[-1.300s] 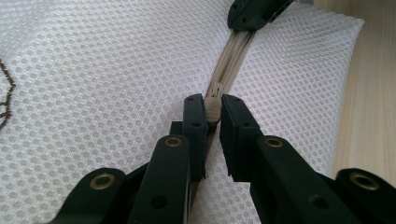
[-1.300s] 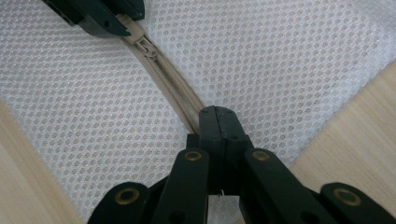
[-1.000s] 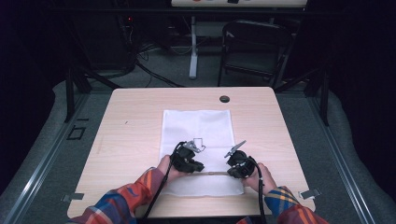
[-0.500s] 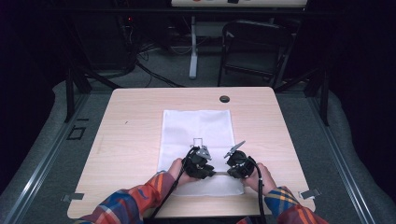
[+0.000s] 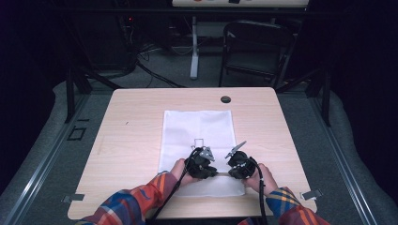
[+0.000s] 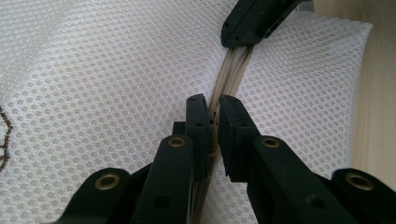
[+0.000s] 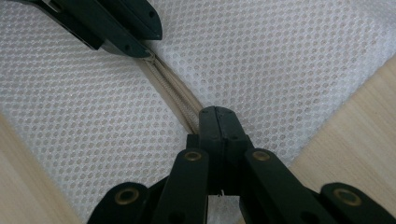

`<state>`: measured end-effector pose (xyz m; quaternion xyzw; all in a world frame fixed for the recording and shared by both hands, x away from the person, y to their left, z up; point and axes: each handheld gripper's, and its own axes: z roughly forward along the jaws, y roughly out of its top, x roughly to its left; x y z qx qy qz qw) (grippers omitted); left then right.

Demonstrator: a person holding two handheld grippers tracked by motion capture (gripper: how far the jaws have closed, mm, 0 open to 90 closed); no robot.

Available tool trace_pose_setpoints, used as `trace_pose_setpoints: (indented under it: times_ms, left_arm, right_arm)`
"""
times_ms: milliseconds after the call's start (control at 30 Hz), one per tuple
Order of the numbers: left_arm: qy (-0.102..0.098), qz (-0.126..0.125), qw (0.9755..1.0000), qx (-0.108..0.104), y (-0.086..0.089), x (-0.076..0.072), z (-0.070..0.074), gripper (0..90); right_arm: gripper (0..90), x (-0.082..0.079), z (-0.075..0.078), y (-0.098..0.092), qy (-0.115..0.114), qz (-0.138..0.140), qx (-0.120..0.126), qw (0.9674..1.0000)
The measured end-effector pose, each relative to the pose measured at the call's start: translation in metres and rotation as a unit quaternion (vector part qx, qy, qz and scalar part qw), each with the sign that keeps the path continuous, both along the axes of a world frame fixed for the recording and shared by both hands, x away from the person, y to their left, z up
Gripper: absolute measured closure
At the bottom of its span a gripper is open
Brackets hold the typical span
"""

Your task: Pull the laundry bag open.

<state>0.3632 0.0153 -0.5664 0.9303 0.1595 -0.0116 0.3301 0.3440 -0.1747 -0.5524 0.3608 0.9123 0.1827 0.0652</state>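
A white mesh bag (image 5: 197, 126) lies flat on the wooden table (image 5: 136, 122), with a beige zipper (image 6: 232, 70) running across its near end. My left gripper (image 6: 213, 119) is shut on the zipper; its jaws have just been closing, and a piece of the zipper shows between them. My right gripper (image 7: 215, 123) is shut on the same zipper (image 7: 173, 91) a short way along. In the high view the left gripper (image 5: 206, 169) and the right gripper (image 5: 234, 171) stand close together over the bag's near edge. Each gripper view shows the other gripper's jaws farther up the zipper.
A dark round hole (image 5: 225, 99) sits near the table's far edge. Behind the table stand a black folding chair (image 5: 256, 47) and a white post (image 5: 194, 47) among floor cables. A small outlined square (image 5: 199, 141) marks the bag.
My left gripper has moved right along the bag's near edge and now stands close beside the right gripper. The right gripper has stayed in place.
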Motion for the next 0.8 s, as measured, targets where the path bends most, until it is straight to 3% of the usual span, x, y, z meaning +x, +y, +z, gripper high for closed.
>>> trace_pose_setpoints:
  times_ms: [200, 333, 367, 433, 533, 600, 800]
  left_arm:
    - [0.001, 0.0, 1.0, 0.0, 0.0, 0.0, 0.001, 82.8]
    - [-0.003, 0.0, 0.9999, 0.011, 0.0, -0.001, 0.003, 82.9]
    - [-0.003, 0.001, 0.9999, 0.013, 0.002, 0.0, 0.003, 83.0]
    - [0.008, 0.007, 0.9999, 0.01, 0.008, 0.003, 0.004, 83.0]
    - [0.012, 0.008, 0.9999, 0.008, 0.014, 0.004, 0.004, 82.9]
    - [0.014, 0.009, 0.9998, 0.009, 0.016, 0.003, 0.004, 82.9]
    - [0.019, 0.008, 0.9998, 0.005, 0.02, 0.004, 0.005, 82.8]
  right_arm:
    - [90.0, 0.001, 0.0, -0.001, 0.007, -0.002, 0.005, 1.0]
    - [90.0, 0.001, 0.0, -0.002, 0.007, -0.003, 0.003, 1.0]
    - [90.0, 0.0, -0.001, -0.001, 0.004, -0.01, 0.013, 0.9999]
    - [90.0, 0.001, 0.0, -0.002, 0.005, -0.003, 0.005, 1.0]
    - [90.0, 0.0, -0.001, -0.001, 0.002, -0.01, 0.013, 0.9999]
    - [90.0, 0.001, 0.0, -0.002, 0.006, -0.002, 0.001, 1.0]
    - [90.0, 0.001, 0.0, -0.002, 0.005, -0.001, 0.003, 1.0]
